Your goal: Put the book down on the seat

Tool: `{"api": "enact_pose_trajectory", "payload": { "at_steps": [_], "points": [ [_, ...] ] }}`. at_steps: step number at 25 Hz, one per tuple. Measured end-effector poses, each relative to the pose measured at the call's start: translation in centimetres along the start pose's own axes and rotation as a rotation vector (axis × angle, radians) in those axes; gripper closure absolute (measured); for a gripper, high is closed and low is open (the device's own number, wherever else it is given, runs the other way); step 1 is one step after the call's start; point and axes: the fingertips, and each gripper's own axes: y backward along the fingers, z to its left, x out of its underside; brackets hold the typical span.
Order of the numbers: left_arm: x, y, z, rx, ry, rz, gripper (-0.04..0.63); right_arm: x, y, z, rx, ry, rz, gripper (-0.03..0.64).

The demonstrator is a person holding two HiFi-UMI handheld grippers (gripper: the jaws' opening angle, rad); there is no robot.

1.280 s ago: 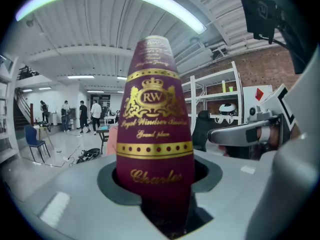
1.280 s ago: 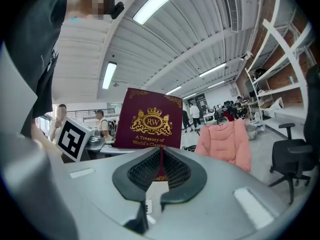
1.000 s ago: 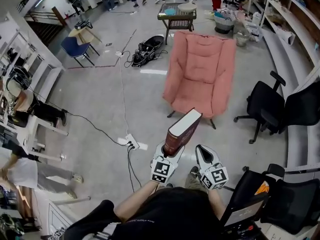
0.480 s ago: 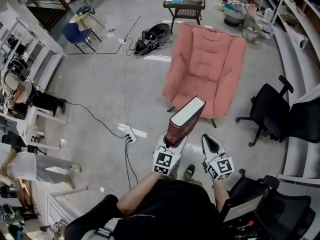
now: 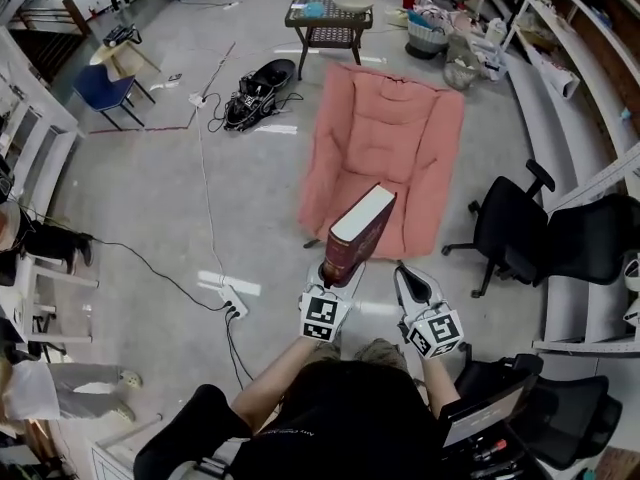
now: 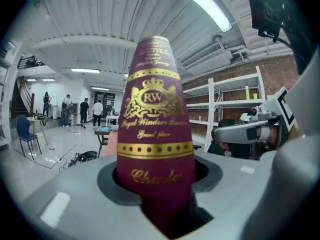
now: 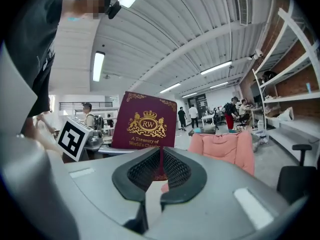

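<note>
A thick maroon book with gold lettering stands tilted, its lower end clamped in my left gripper. Its spine fills the left gripper view, rising out from between the jaws. The pink armchair stands just ahead, and in the head view the book's top overlaps the front of the seat. Beside the book on its right, my right gripper is shut and holds nothing. From the right gripper view, the book's cover is to the left and the armchair is ahead, past the closed jaws.
Two black office chairs stand right of the armchair, against long white shelves. A power strip with cables lies on the floor at left. Behind the armchair are a dark side table and black gear.
The person has walked toward the armchair, which now sits nearer in the head view. The book stays held the same way in the left gripper; the right gripper stays shut.
</note>
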Motion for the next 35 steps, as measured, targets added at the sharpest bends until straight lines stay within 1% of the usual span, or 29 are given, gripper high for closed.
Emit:
{"api": "enact_pose_trajectory", "payload": {
  "at_steps": [4, 8, 12, 16, 20, 23, 26, 28, 32, 35],
  "points": [
    [0.7, -2.2, 2.7, -0.007, 0.027, 0.031, 0.36, -0.8, -2.2, -1.3, 0.023, 0.016, 0.018, 0.591],
    [1.9, -4.1, 4.1, -0.03, 0.077, 0.041, 0.36, -0.3, -4.0, -3.1, 0.022, 0.01, 0.044, 0.59],
    [1.7, -6.8, 4.5, -0.021, 0.032, 0.075, 0.36, 0.1, -6.5, -5.5, 0.009, -0.018, 0.038, 0.59],
    [0.6, -10.4, 5.9, -0.065, 0.007, 0.095, 0.36, -0.4, -10.4, -8.4, -0.052, -0.047, 0.018, 0.589],
    [-0.9, -15.2, 6.3, -0.107, -0.015, 0.125, 0.36, -2.1, -13.4, -12.6, -0.103, -0.072, -0.01, 0.591],
    [-2.6, -18.9, 6.5, -0.133, -0.034, 0.13, 0.36, -3.8, -15.1, -16.0, -0.136, -0.068, -0.019, 0.591],
    [-4.2, -21.9, 6.7, -0.143, -0.044, 0.112, 0.36, -4.8, -16.5, -19.1, -0.154, -0.039, -0.013, 0.591],
    [-4.7, -23.4, 7.1, -0.131, -0.047, 0.109, 0.36, -5.3, -17.7, -21.0, -0.137, -0.023, -0.011, 0.591],
    [-4.5, -25.3, 7.7, -0.073, -0.057, 0.124, 0.36, -6.6, -18.9, -23.6, -0.062, -0.011, -0.022, 0.591],
    [-4.7, -26.7, 8.5, -0.031, -0.12, 0.142, 0.36, -7.3, -19.9, -24.3, -0.015, -0.026, -0.035, 0.591]
  ]
}}
